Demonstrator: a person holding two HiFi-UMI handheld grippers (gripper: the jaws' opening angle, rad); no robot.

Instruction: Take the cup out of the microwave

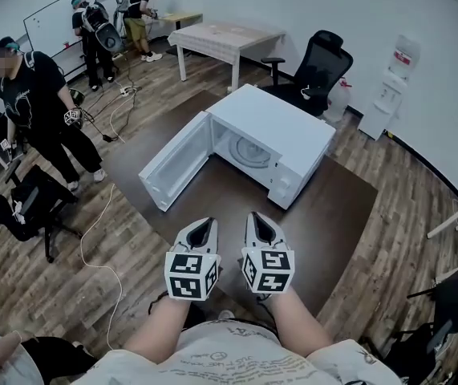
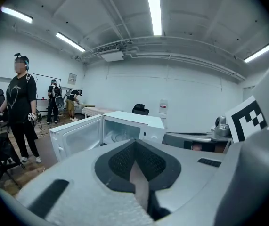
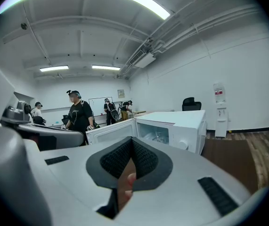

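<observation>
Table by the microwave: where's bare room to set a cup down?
Bare table in front of the microwave opening, and a wide strip to the microwave's right. Left of the opening it is crowded: the open door swings out over the table.

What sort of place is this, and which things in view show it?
Likely an office-type lab or workroom: a whiteboard, an office chair and a water dispenser stand around the open floor.

The head view looks steeply down from high up, with the microwave (image 1: pixel 281 131) a little way ahead. Each gripper view sits low behind its own jaws, facing nearly level. All three share one thing: the microwave's open front.
</observation>
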